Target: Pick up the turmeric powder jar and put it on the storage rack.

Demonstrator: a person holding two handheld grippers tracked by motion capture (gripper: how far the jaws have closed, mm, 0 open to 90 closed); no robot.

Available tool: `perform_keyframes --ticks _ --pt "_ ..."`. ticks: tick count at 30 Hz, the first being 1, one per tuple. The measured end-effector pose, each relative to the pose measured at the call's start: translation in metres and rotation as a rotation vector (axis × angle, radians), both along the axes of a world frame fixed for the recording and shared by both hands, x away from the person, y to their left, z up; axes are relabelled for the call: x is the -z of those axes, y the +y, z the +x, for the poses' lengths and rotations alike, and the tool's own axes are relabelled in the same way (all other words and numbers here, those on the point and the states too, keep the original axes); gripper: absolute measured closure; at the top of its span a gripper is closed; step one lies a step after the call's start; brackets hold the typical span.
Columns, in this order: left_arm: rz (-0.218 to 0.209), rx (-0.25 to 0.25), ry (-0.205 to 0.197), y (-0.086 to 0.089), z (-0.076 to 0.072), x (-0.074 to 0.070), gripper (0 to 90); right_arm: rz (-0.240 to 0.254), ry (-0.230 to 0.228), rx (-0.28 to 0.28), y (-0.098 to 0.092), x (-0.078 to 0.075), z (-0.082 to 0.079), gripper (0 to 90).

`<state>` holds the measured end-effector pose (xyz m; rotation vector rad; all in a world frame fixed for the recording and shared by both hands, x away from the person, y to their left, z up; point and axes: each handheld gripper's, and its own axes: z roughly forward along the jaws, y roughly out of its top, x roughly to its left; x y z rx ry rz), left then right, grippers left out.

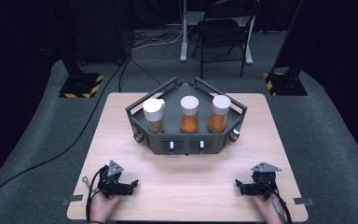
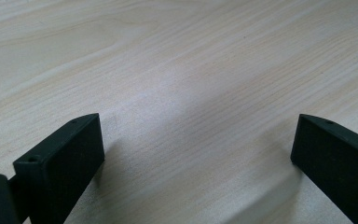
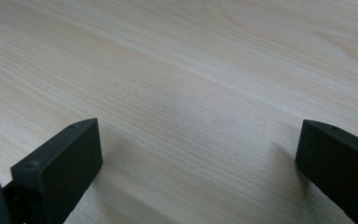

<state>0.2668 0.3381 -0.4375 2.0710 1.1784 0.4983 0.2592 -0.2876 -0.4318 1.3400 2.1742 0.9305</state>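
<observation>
Forearms past the bottom edge — contents of the jars (image 1: pixel 189 122) too small to identify.

pale matt wood-grain table (image 2: pixel 177 70), matt black jaws

rack (image 1: pixel 185 144): three white-capped jars, table (image 1: pixel 186 186) far side | left gripper (image 1: pixel 131 185), right gripper (image 1: pixel 240 186): near edge, resting
</observation>
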Motion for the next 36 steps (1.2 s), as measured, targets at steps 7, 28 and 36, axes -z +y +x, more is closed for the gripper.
perform_keyframes --ticks 7,28,36 --pt "-0.001 -0.001 -0.001 0.0000 -0.0001 0.0002 2.2 -0.002 -0.001 0.002 0.0006 0.0000 -0.0001 0.0" --pt "-0.001 -0.001 -0.001 0.0000 -0.0001 0.0002 2.1 -0.001 0.000 0.011 0.0019 0.0001 -0.0007 0.0" --pt "-0.001 -0.001 -0.001 -0.0001 -0.0001 0.0002 2.1 -0.001 -0.001 0.011 0.0019 0.0001 -0.0008 0.0"
